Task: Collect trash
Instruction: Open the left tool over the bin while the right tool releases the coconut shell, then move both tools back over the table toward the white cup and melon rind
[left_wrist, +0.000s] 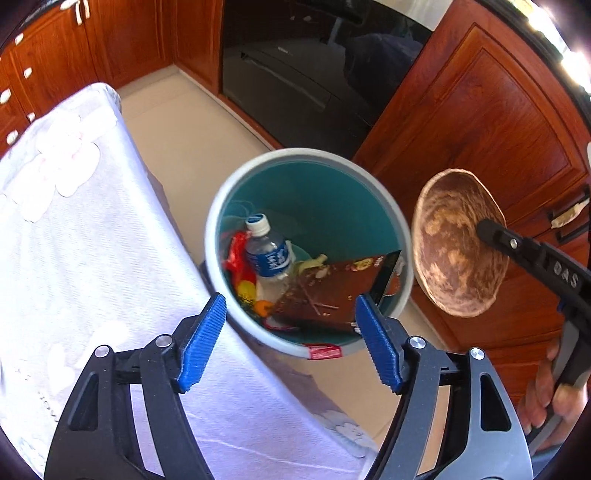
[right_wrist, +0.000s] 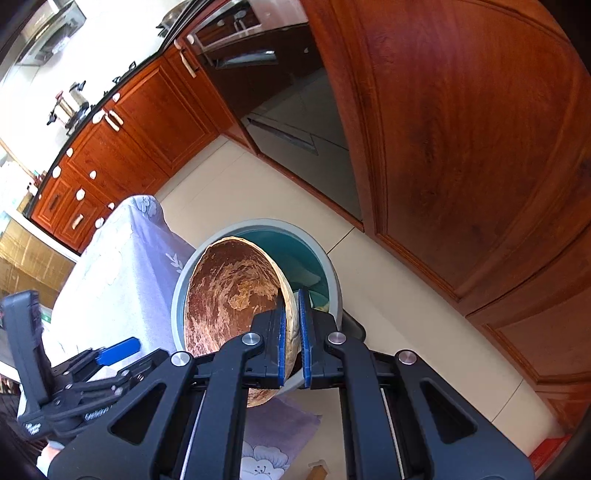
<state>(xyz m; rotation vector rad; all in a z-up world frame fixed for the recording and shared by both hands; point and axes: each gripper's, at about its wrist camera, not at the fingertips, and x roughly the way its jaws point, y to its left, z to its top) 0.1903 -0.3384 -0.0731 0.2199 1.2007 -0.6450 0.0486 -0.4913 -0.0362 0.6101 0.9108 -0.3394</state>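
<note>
**Holding a dirty bowl at the bin's rim**

Tipping into view at three o'clock of your left camera is the brown bowl, its smeared inside facing you, and your right gripper has it pinched by the rim, blue pads pressed onto the wall from both sides. Your right hand shows at four o'clock, wrapped round the handle.

Look down the left camera: your left gripper stands spread wide, nothing between its blue pads, and it hangs right over the near rim of the trash bin. That bin is grey outside, teal inside, sitting on the pale floor just beside the cloth-draped table at nine o'clock.

Inside the bin you have a plastic bottle with a blue-and-white cap lying at nine o'clock, a red wrapper touching its left side, a brown carton leaning across the five o'clock half, and some yellowish peel between bottle and carton. A small orange scrap sits at seven o'clock.

From your right camera the bowl covers most of the bin's mouth, tilted on edge, with only the teal far wall showing at one o'clock. Wooden cabinets fill the two o'clock side, and a dark oven door sits at twelve.
</note>
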